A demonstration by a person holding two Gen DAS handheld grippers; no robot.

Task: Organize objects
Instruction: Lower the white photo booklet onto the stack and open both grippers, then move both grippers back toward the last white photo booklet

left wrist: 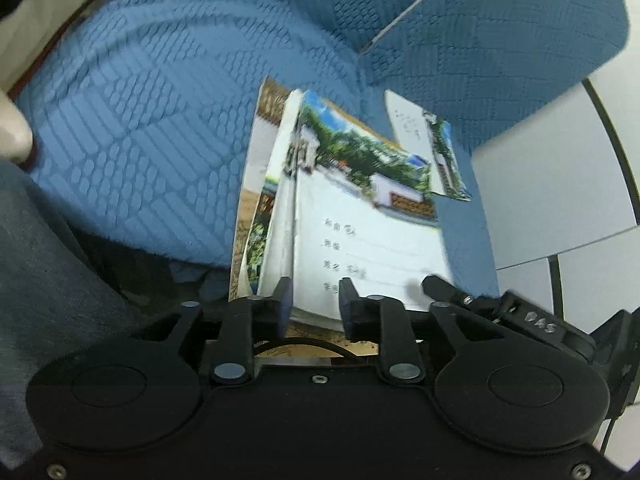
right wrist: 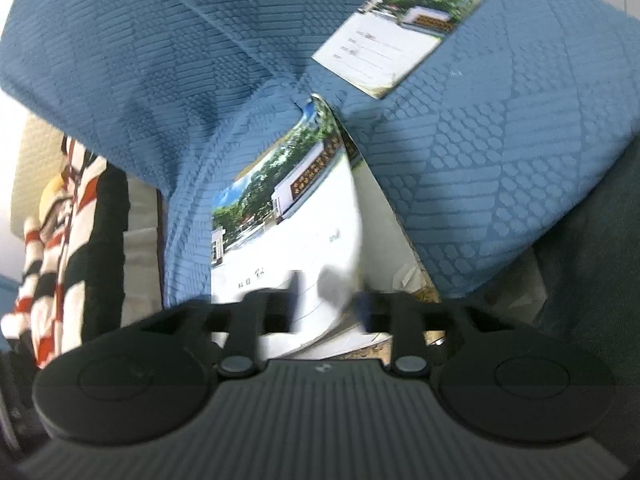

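Several thin notebooks with a photo of a white wall and trees on the cover. My left gripper (left wrist: 314, 300) is shut on a stack of notebooks (left wrist: 360, 216), held on edge over the blue sofa cushion (left wrist: 140, 120). The right gripper's fingertip (left wrist: 440, 286) shows at the stack's right edge. Another notebook (left wrist: 436, 148) lies beyond on the cushion. My right gripper (right wrist: 326, 300) is shut on the same stack (right wrist: 288, 232), blurred by motion. A single notebook (right wrist: 396, 36) lies flat on the cushion behind.
The blue textured sofa (right wrist: 500, 160) fills both views, with an armrest (left wrist: 500, 40) at upper right. A striped red, white and black garment (right wrist: 52, 248) hangs at left. White floor tiles (left wrist: 560, 184) lie to the right.
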